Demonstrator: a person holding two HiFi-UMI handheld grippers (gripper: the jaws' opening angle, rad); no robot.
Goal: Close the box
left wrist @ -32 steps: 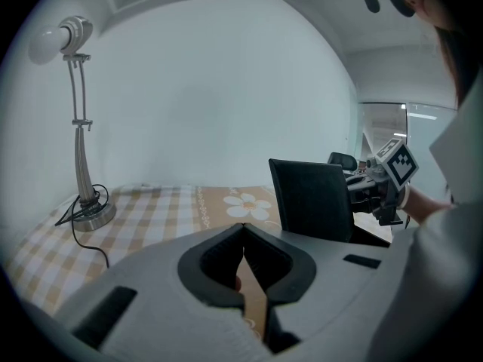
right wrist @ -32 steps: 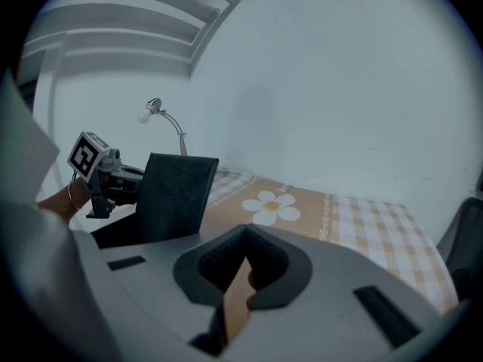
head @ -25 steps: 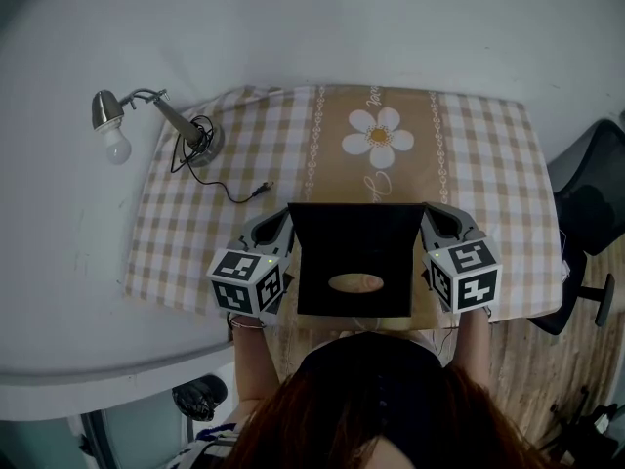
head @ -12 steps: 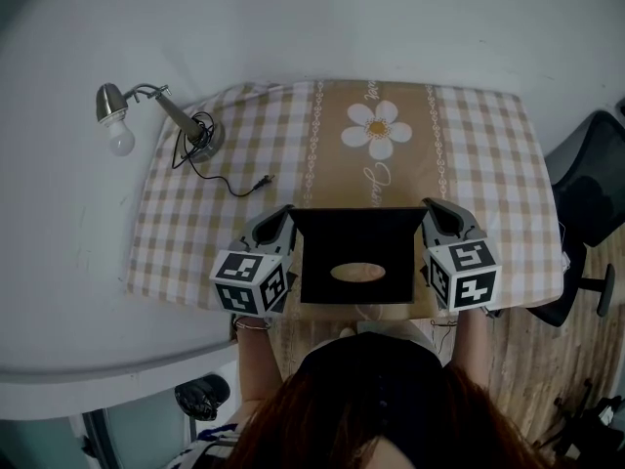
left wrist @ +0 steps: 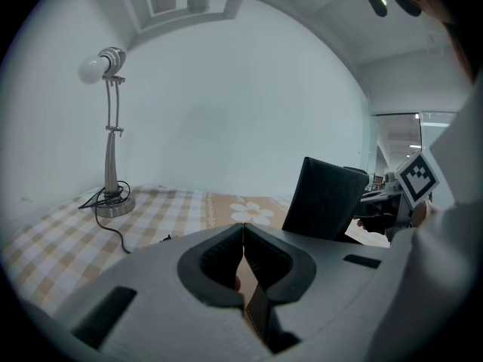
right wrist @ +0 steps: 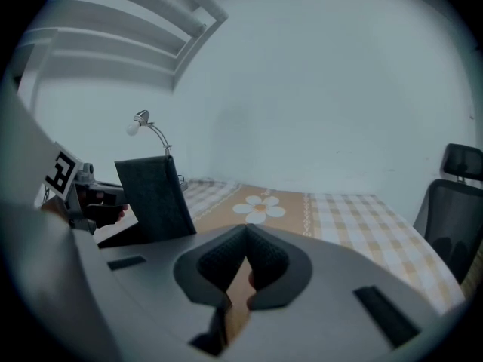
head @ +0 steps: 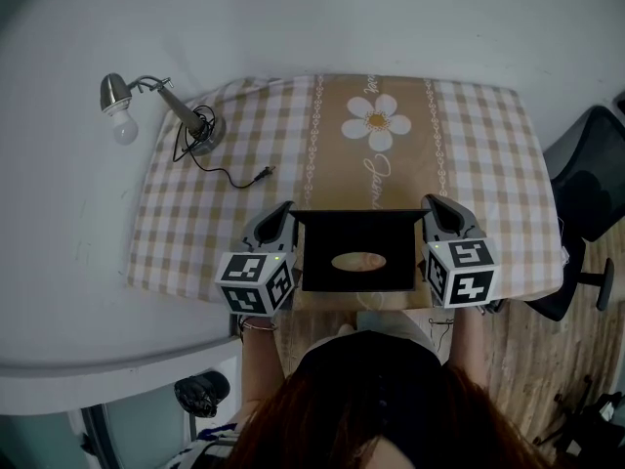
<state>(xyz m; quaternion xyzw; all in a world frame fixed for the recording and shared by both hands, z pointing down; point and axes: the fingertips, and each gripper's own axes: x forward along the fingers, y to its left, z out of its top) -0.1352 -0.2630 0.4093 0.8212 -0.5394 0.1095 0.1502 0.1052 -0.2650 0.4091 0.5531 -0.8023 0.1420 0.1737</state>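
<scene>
Jaws pinch box [head: 359, 234] sides: left gripper [head: 277, 225], right gripper [head: 438, 219] level, parallel.

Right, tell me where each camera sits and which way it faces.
Head view: on the person's head, facing steeply down at the checked cloth; hair, forearms, left tool and right tool beside the box.
Left gripper view: on the left tool, facing the far wall along its jaws; lamp left, raised lid, right tool and sleeve right.
Right gripper view: on the right tool, facing likewise; lid, left tool and sleeve left.
Shared: all three show lamp and checked cloth.
</scene>
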